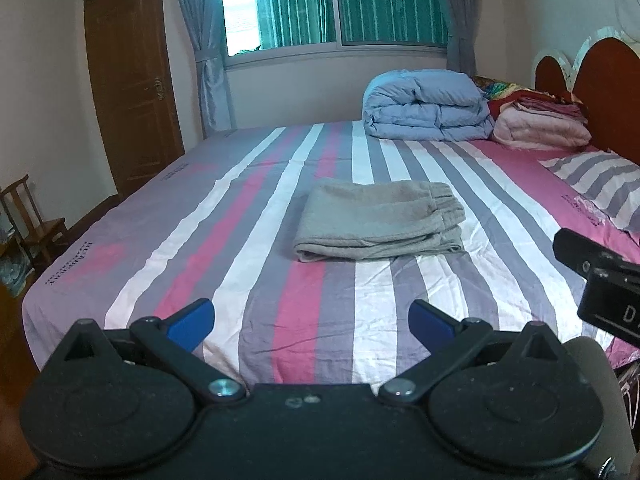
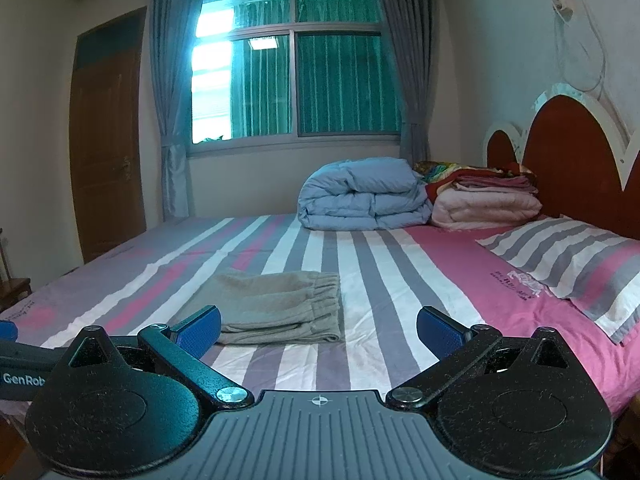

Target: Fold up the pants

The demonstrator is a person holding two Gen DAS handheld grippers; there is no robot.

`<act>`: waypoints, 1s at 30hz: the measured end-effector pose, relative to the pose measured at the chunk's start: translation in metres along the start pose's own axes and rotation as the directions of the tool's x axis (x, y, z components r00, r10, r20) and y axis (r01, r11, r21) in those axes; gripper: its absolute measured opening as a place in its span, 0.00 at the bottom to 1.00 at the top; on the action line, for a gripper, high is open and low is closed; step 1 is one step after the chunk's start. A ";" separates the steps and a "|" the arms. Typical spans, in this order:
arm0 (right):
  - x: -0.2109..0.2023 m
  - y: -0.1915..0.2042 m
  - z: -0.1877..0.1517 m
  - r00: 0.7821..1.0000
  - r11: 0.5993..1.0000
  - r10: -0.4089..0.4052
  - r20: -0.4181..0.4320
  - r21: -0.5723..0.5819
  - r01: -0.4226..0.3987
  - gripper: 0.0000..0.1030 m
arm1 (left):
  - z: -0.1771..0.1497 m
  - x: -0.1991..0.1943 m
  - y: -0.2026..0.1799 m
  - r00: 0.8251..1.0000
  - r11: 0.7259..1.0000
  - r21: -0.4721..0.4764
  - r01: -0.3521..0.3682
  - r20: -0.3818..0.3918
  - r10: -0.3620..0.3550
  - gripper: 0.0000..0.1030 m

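Note:
Grey-beige pants [image 1: 380, 222] lie folded into a flat rectangular stack in the middle of the striped bed [image 1: 256, 336], waistband to the right. My left gripper [image 1: 312, 320] is open, held back near the bed's front edge, well short of the pants, nothing between its blue pads [image 1: 190, 320]. In the right wrist view the same pants [image 2: 276, 306] lie just beyond the left pad. My right gripper [image 2: 318, 326] is open and empty above the bed [image 2: 380, 280]. Part of the right gripper's body [image 1: 600, 280] shows at the right edge of the left wrist view.
A folded light-blue duvet [image 1: 428, 106] and stacked pink blankets [image 1: 540, 124] sit at the far end by the red headboard [image 1: 608, 76]. A striped pillow [image 2: 572, 264] lies on the right. A wooden door [image 1: 128, 80] and a small chair [image 1: 32, 220] stand left of the bed.

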State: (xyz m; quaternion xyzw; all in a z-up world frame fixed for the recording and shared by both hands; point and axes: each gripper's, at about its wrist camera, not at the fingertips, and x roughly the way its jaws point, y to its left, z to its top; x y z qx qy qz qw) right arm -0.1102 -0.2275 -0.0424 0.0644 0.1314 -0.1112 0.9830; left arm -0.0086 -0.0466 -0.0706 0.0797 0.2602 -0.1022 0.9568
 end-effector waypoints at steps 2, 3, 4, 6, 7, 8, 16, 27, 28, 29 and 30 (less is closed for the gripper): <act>0.000 0.000 0.000 1.000 1.000 0.002 0.000 -0.003 -0.002 1.00 | 0.000 -0.001 -0.001 1.000 1.000 0.004 0.010 0.005 -0.010 0.94; 0.000 0.000 -0.001 1.000 1.000 0.003 0.001 -0.004 -0.003 1.00 | 0.000 -0.002 -0.001 1.000 1.000 0.003 0.014 0.010 -0.014 0.94; 0.000 0.000 -0.001 1.000 1.000 0.005 0.002 -0.005 -0.005 1.00 | 0.000 -0.003 -0.002 1.000 1.000 0.000 0.018 0.016 -0.018 0.94; 0.000 -0.001 -0.001 1.000 1.000 0.007 0.001 -0.007 -0.007 1.00 | 0.000 -0.004 -0.001 0.999 1.000 -0.006 0.028 0.025 -0.028 0.94; 0.000 0.000 -0.001 1.000 1.000 0.007 0.001 -0.006 -0.007 1.00 | -0.001 -0.004 0.000 0.999 0.999 -0.010 0.033 0.025 -0.033 0.94; 0.000 0.000 -0.001 1.000 1.000 0.007 0.001 -0.005 -0.007 1.00 | -0.001 -0.004 0.000 0.999 0.999 -0.014 0.039 0.024 -0.039 0.94; 0.001 -0.001 -0.001 1.000 1.000 0.014 0.003 -0.012 -0.014 1.00 | -0.003 -0.004 -0.002 0.999 0.999 -0.016 0.047 0.016 -0.047 0.94; 0.001 -0.005 -0.002 1.000 1.000 0.007 0.001 -0.004 -0.007 1.00 | -0.006 -0.003 0.000 0.995 0.995 -0.045 0.092 0.043 -0.090 0.88; 0.001 -0.005 -0.002 1.000 1.000 0.007 0.000 -0.004 -0.007 1.00 | -0.006 -0.002 0.000 0.995 0.995 -0.049 0.091 0.044 -0.089 0.88; 0.000 -0.005 -0.001 1.000 1.000 0.006 0.001 -0.005 -0.006 1.00 | -0.005 0.000 0.000 0.995 0.995 -0.050 0.089 0.042 -0.087 0.88; -0.001 -0.006 -0.001 1.000 1.000 0.004 0.003 -0.005 -0.004 1.00 | -0.004 0.001 -0.001 0.996 0.995 -0.051 0.087 0.040 -0.085 0.92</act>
